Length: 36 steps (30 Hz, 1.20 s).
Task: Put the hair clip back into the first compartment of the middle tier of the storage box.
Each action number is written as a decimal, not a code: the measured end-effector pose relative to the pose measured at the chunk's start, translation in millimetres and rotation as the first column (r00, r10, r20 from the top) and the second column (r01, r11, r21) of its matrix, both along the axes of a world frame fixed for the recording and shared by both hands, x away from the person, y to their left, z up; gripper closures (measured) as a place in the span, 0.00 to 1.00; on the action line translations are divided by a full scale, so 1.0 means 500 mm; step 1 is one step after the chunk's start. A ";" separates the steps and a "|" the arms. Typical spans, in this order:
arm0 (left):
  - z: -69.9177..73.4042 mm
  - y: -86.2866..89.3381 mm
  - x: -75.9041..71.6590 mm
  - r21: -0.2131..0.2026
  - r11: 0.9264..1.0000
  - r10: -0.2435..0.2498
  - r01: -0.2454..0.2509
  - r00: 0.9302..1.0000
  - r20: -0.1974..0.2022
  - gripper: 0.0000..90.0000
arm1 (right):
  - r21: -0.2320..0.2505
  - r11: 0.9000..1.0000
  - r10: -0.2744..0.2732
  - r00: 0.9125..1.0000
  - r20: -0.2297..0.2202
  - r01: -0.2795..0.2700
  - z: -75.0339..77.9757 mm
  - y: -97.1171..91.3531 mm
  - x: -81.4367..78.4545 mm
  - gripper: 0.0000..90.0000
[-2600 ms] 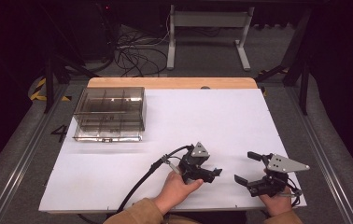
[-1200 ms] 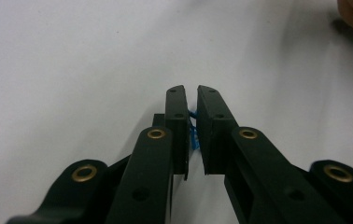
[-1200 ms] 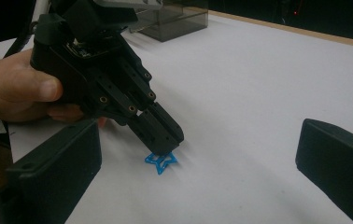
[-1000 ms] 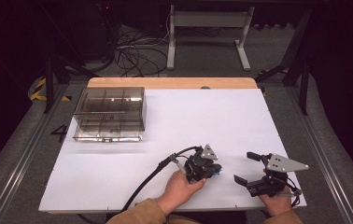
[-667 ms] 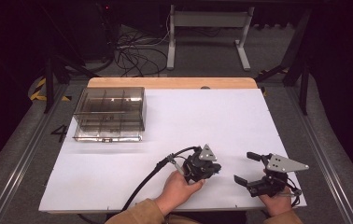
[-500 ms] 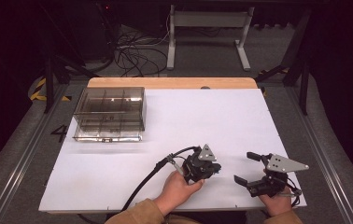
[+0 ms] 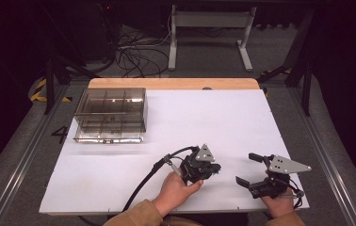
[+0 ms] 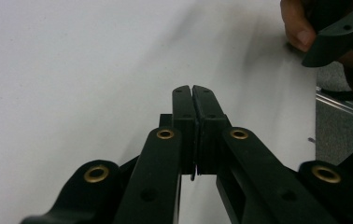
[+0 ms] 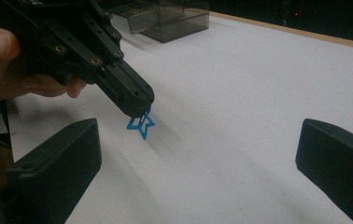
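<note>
White paper covers the table (image 7: 214, 117) in the high view. Your left claw (image 7: 214, 168) sits at about 6 o'clock on it, in your left hand (image 7: 176, 190), tips aimed toward 3 o'clock. Your right claw (image 7: 250, 168) waits near 4 o'clock, its jaws spread wide apart with nothing between them. A smoky clear plastic organiser box with compartments (image 7: 111, 115) stands at 10 o'clock, well apart from both hands. A speck of blue shows at your left claw's tip, too small to make out here.

In the left gripper view, your left claw (image 8: 194, 89) has its jaws pressed together; whatever they pinch is hidden from this angle. One jaw of the right claw (image 8: 338, 39) shows at 2 o'clock.

In the right gripper view, your right claw (image 9: 198, 154) stands open, and between its jaws you see the left claw (image 9: 139, 106) clamped on a small blue plastic open-frame star (image 9: 140, 123), which hangs from its tips with its lower points close to the paper; whether they touch it, I cannot tell. The box (image 9: 165, 18) shows at 12 o'clock.
</note>
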<state>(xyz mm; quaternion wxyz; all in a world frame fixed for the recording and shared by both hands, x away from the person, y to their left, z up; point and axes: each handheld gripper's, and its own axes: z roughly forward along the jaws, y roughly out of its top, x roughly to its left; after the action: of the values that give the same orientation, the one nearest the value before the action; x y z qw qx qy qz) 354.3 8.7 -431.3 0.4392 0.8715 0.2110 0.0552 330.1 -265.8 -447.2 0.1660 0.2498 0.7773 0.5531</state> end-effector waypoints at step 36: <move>0.082 0.152 -0.009 -0.075 0.991 0.116 -0.112 0.992 0.056 0.98 | -0.003 1.000 0.009 1.000 -0.004 -0.009 -0.001 0.006 0.007 0.01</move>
<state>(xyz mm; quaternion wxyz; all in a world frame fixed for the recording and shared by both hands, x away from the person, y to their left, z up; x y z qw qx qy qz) 349.6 84.5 -390.2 0.4725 0.8397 0.2489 0.0987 333.6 -262.6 -447.7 0.1624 0.2471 0.7795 0.5523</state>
